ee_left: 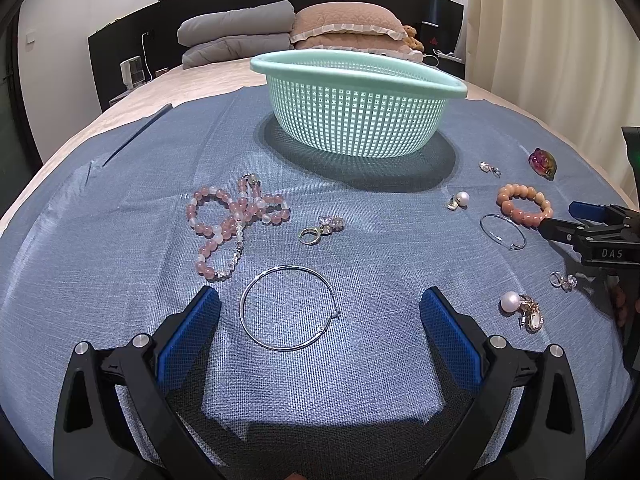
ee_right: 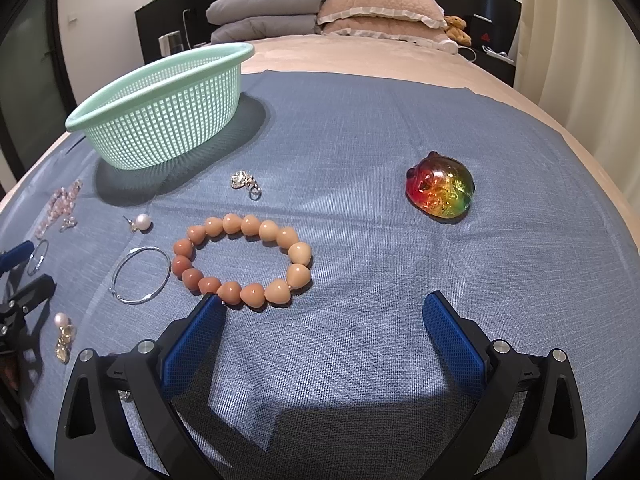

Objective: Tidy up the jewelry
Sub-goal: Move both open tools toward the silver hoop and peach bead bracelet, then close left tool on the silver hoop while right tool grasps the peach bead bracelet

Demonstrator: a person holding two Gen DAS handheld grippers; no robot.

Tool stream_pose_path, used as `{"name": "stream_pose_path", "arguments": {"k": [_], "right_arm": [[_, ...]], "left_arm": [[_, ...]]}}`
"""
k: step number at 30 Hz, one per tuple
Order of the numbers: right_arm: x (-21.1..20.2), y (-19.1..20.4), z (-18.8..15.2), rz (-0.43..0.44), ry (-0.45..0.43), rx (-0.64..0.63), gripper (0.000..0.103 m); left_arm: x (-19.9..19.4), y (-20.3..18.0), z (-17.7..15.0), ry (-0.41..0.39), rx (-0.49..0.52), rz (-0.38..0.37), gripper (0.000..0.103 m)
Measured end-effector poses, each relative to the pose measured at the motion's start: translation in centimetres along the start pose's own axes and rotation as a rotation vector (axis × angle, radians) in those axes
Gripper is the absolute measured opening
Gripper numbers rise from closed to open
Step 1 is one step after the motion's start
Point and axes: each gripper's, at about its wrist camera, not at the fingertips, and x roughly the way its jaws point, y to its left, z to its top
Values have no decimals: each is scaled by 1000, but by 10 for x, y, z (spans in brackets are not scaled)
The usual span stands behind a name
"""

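A mint green mesh basket [ee_left: 360,120] stands on a blue cloth [ee_left: 360,360]; it also shows in the right wrist view [ee_right: 160,120]. My left gripper [ee_left: 320,312] is open and empty, just behind a large silver hoop [ee_left: 290,307]. A pink bead necklace [ee_left: 232,220] and a ring cluster [ee_left: 322,229] lie beyond it. My right gripper [ee_right: 324,310] is open and empty, its left finger beside an orange bead bracelet [ee_right: 244,264]. A rainbow resin charm [ee_right: 440,192] lies to the right.
Pearl earrings [ee_left: 518,308] [ee_right: 140,224], a smaller silver hoop [ee_right: 140,276] and a crystal earring [ee_right: 245,184] lie scattered on the cloth. The cloth covers a bed with pillows [ee_left: 344,28] and a folded grey quilt [ee_left: 236,36] at the headboard. A curtain [ee_left: 560,32] hangs on the right.
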Motion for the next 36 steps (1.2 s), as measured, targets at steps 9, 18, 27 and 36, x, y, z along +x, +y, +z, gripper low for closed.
{"name": "stream_pose_path", "arguments": {"k": [9,18,27,36], "right_arm": [[-1,2,1,-2,1,0,97],[-1,3,2,-9,5,-5,97],[-9,14,14,20,-4,-50,95],[-9,40,33,29,-9,-142,95]], "left_arm": [[1,-2,1,0,4,8,98],[1,-3,2,2,4,7,98],[-5,3,5,-5,-5,38,98],[-16,53,15,9,-106,-43,98]]}}
